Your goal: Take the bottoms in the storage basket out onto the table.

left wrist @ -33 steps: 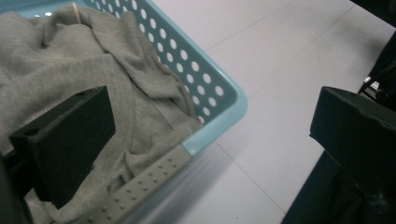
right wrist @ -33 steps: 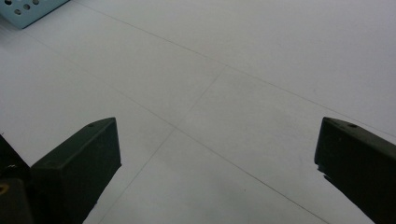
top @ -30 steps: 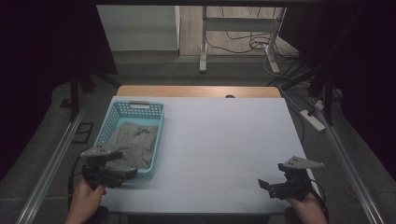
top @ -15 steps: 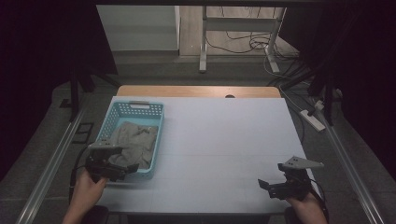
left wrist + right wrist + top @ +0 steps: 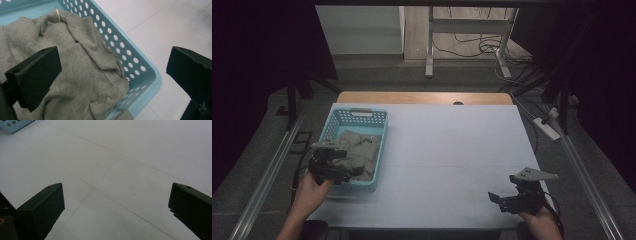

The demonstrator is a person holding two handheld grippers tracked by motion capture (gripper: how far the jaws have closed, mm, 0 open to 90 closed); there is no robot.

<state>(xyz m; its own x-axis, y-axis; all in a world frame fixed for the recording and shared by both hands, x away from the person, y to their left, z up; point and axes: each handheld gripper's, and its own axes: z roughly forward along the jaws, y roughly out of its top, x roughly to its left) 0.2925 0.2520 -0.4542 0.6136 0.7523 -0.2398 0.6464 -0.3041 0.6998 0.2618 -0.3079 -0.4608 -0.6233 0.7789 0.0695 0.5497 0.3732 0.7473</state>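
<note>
A: Start with the high view; where does the work stand?

B: The left gripper (image 5: 343, 172) hangs over the near end of the light blue perforated basket (image 5: 340, 121), which sits at the left of the white table (image 5: 452, 150); a crumpled grey sweatshirt (image 5: 360, 150) lies inside it; I'd judge the step in hand to be the reach for that garment, with nothing lifted yet. The right gripper (image 5: 498, 200) sits well apart, low over the table's near right corner, and takes no part for now.

A: And the left gripper view?

B: Its jaws stand wide apart and hold nothing; one jaw is over the grey sweatshirt (image 5: 75, 75), the other is out past the basket's wall (image 5: 140, 65), over bare table; so the basket's rim lies between them. A pale drawcord loop (image 5: 58, 15) peeks from a fold at the far end of the cloth, which suggests a hooded top, though I can't be sure.

A: So what does the next move call for?

B: By my reading, shift the claw inward so both jaws clear the rim, lower onto a raised fold, then close on cloth alone; otherwise it could pinch the plastic wall.

A: The right gripper view?

B: Jaws spread wide and empty above the white tabletop (image 5: 120, 177); a corner of the basket (image 5: 15, 125) shows at the far top left; it seems to wait until the garment comes out.
</note>
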